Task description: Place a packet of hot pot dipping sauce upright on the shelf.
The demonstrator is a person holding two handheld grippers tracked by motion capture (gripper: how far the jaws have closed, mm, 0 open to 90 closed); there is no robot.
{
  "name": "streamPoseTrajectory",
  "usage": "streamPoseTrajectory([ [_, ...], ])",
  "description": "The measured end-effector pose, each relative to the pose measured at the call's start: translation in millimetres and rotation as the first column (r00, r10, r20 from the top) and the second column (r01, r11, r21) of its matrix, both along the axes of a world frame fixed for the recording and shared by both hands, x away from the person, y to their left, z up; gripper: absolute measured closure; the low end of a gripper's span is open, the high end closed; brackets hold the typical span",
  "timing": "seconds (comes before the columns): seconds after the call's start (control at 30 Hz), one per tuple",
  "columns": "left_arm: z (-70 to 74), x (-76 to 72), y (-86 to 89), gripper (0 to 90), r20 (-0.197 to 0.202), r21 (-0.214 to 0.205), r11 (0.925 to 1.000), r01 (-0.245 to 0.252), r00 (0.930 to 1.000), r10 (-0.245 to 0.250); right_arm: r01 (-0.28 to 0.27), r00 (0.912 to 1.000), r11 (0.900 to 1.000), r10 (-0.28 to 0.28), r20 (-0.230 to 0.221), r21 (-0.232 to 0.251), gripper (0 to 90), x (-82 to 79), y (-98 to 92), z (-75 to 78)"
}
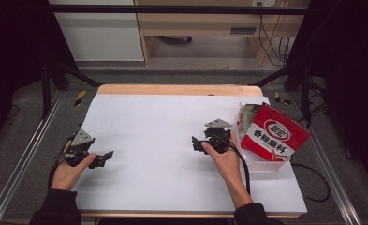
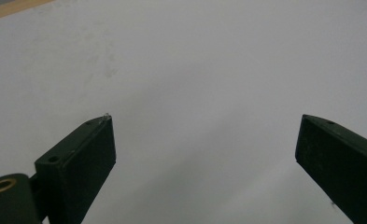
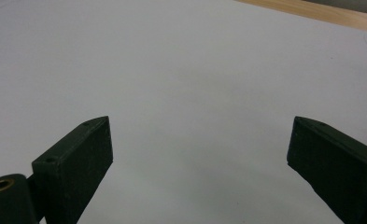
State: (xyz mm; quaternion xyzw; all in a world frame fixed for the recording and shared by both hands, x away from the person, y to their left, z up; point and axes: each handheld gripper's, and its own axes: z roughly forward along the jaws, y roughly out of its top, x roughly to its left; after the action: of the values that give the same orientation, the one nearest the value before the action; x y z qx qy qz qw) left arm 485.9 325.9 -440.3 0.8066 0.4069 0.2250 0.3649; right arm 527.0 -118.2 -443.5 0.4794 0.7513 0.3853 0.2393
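A red and white seasoning packet [image 1: 276, 133] stands tilted in a clear plastic container [image 1: 266, 161] at the right edge of the white table cover [image 1: 172, 140], near the far right corner. The packet's long axis runs from the near left up to the far right, its top edge leaning toward the far right; its face carries a round red logo and a white band with dark Chinese characters. The right gripper [image 1: 196, 143] rests on the cover just left of the container, jaws spread wide and pointing left across the sheet, nothing between them [image 3: 200, 140]. The left gripper [image 1: 104, 158] sits near the left edge, well apart from the packet, jaws also spread wide and empty [image 2: 204, 140], pointing right.
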Motion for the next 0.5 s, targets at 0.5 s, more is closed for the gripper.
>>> streamPoseTrajectory([
  [0.5,0.0,-0.2,-3.0,5.2,0.001,0.01,0.9999,0.007,1.0,-0.007,-0.012,0.9997,0.9973,0.011,-0.021,-0.073,7.3,-5.4,12.0,-18.9],
])
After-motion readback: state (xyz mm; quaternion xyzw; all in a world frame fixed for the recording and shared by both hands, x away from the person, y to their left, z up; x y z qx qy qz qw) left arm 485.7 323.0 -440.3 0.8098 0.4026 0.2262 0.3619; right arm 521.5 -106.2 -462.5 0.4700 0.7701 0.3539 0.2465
